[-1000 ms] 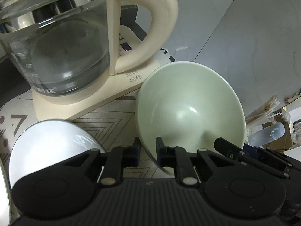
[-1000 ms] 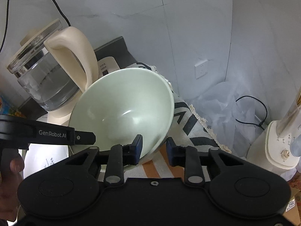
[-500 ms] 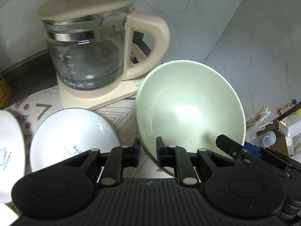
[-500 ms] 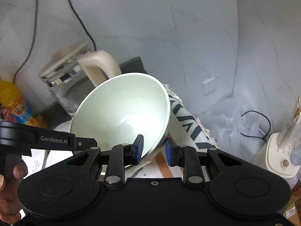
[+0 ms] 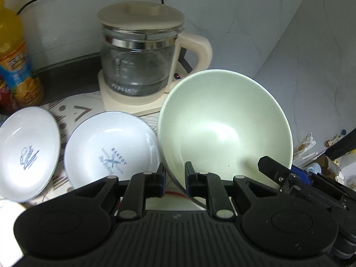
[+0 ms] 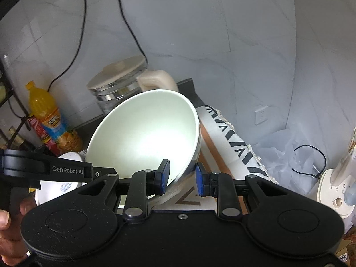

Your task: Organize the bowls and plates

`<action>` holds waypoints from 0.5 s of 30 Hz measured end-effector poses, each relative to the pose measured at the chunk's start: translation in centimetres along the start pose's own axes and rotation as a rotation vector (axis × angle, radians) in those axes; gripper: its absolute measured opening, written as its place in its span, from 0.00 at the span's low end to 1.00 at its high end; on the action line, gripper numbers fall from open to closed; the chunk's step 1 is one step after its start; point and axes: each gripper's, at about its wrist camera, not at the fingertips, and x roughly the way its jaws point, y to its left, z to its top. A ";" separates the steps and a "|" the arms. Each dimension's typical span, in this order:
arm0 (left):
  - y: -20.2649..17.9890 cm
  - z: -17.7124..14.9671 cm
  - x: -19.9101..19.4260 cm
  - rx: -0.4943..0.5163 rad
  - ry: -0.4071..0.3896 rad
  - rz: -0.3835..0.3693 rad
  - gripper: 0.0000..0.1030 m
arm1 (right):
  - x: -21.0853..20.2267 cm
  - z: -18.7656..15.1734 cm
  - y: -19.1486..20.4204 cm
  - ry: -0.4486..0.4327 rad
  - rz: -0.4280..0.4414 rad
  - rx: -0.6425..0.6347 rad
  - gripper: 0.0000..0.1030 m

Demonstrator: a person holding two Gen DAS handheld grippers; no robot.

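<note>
A large pale green bowl (image 5: 224,124) is held tilted above the table by both grippers. My left gripper (image 5: 174,181) is shut on its left rim. My right gripper (image 6: 181,175) is shut on its right rim; the bowl also shows in the right wrist view (image 6: 144,138). Two white printed bowls rest on the patterned cloth to the left: one with "BAKERY" lettering (image 5: 111,149) and one further left (image 5: 26,153).
A glass kettle with cream lid and handle (image 5: 142,60) stands on its base behind the bowls. An orange juice bottle (image 5: 15,62) stands at far left. A white appliance (image 6: 336,178) and plastic sheeting (image 6: 289,155) lie right of the table edge.
Both grippers have lifted the green bowl up and back from the kettle. The kettle looks smaller and lower, and the two white bowls and the juice bottle have come into view.
</note>
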 end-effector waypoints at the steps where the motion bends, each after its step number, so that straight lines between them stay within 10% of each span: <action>1: 0.2 -0.3 -0.3 -0.005 -0.004 0.002 0.14 | -0.2 -0.1 0.3 -0.001 0.004 -0.007 0.24; 15: 3.5 -3.7 -3.5 -0.069 -0.033 0.032 0.14 | -2.2 -2.4 3.6 0.001 0.039 -0.065 0.24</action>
